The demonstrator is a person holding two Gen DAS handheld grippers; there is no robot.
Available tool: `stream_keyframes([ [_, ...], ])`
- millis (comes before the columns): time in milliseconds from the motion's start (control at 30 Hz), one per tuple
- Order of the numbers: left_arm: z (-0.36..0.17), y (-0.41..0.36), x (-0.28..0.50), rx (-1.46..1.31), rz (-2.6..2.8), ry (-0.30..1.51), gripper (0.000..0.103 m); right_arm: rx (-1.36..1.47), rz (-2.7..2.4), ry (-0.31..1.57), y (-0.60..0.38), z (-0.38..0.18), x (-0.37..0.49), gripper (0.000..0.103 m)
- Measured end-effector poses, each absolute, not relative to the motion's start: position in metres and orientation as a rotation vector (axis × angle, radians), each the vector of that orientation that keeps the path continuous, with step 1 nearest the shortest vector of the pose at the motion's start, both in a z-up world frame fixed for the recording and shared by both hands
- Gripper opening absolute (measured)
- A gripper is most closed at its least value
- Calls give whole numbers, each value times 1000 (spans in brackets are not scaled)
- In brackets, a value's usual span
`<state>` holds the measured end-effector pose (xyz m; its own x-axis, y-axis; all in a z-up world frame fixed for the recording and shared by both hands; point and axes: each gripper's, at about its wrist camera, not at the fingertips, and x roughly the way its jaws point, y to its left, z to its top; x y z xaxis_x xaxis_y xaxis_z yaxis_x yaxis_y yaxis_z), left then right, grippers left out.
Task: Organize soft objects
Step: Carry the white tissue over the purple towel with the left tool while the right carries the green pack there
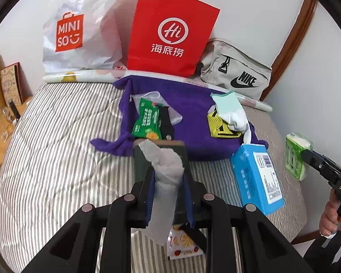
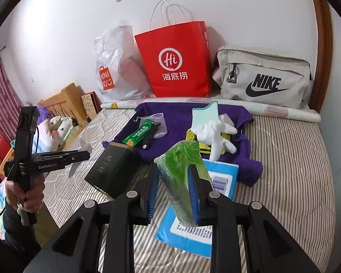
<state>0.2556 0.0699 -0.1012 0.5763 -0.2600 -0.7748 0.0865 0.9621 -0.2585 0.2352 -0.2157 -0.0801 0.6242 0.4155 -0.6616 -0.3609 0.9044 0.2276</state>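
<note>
My left gripper (image 1: 168, 177) is shut on a crumpled white tissue (image 1: 164, 166) and holds it above the striped bed. It also shows in the right wrist view (image 2: 81, 157). My right gripper (image 2: 173, 173) is shut on a green tissue pack (image 2: 181, 175), held above a blue tissue pack (image 2: 220, 177). That green pack also shows in the left wrist view (image 1: 297, 157). A purple towel (image 1: 193, 111) lies on the bed with a green snack packet (image 1: 146, 120), a white glove (image 2: 215, 132) and a yellow mesh item (image 1: 215, 120) on it.
A dark green box (image 2: 111, 170) stands on the bed near the towel. A Miniso plastic bag (image 1: 79, 27), a red paper bag (image 1: 170, 36) and a grey Nike bag (image 1: 236, 72) line the wall. A fruit-print packet (image 1: 181, 243) lies under my left gripper.
</note>
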Motion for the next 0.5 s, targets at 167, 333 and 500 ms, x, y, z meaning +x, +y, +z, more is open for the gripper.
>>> stream_keyframes([
  [167,-98,66,268,-196,-214,931,22,71,441,772,-215,-76,247,25],
  [333,-98,62,277,-190,-221,931,22,65,443,768,-215,-74,256,25],
  [500,-97,59,284,-179,-228,933,22,62,447,766,-212,-74,264,25],
])
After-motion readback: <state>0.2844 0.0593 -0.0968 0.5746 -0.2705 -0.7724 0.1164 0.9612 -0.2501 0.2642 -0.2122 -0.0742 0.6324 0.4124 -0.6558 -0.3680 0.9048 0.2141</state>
